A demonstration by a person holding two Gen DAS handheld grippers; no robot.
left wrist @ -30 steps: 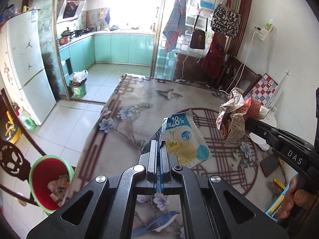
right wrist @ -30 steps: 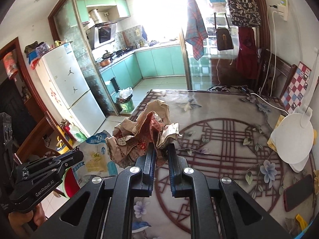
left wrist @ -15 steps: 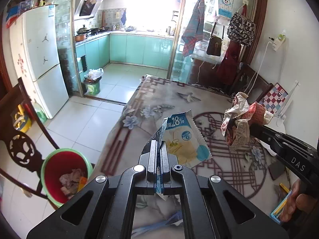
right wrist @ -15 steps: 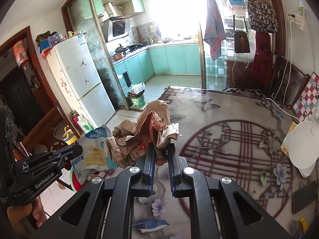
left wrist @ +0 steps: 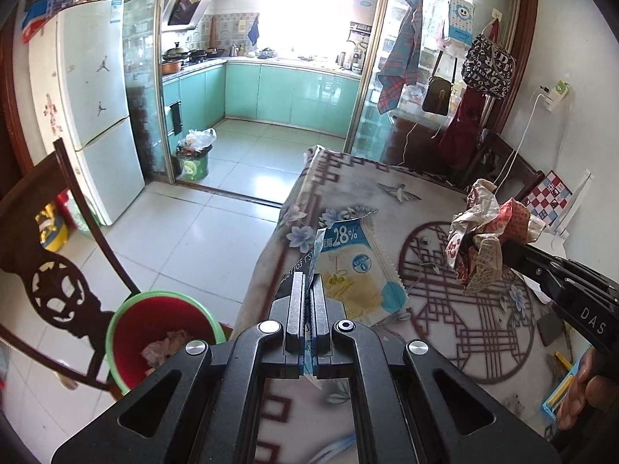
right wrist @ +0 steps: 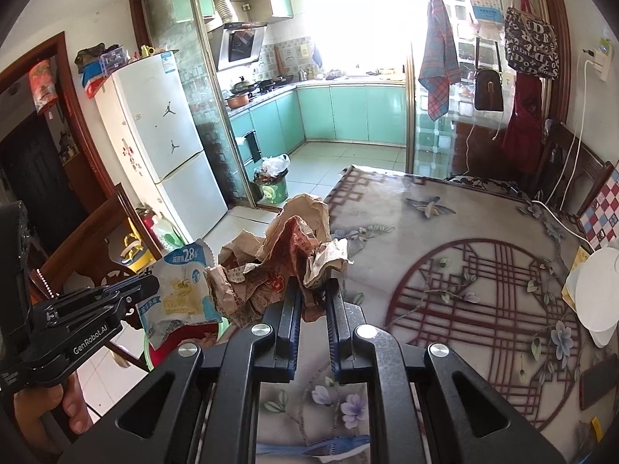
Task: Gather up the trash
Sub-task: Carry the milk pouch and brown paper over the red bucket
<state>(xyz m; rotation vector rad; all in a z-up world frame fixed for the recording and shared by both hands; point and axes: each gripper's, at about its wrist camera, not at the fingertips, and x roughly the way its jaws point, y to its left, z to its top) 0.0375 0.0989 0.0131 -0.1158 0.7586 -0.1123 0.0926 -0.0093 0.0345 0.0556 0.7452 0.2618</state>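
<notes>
Left gripper [left wrist: 308, 294]: clamped on snack wrapper [left wrist: 358, 278], upright between fingers.
Right gripper [right wrist: 312, 301]: pinching crumpled paper wad [right wrist: 282, 263].
Red bin [left wrist: 162, 332]: lower left of left fingers, contents possibly paper.

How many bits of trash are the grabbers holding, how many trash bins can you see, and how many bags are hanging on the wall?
Trash held: 2, the snack wrapper in the left gripper and the crumpled paper wad in the right gripper
Bins: 2, the red bin and the green kitchen bin
Hanging bags: 2, the patterned tote and the brown shoulder bag
Total: 6
</notes>
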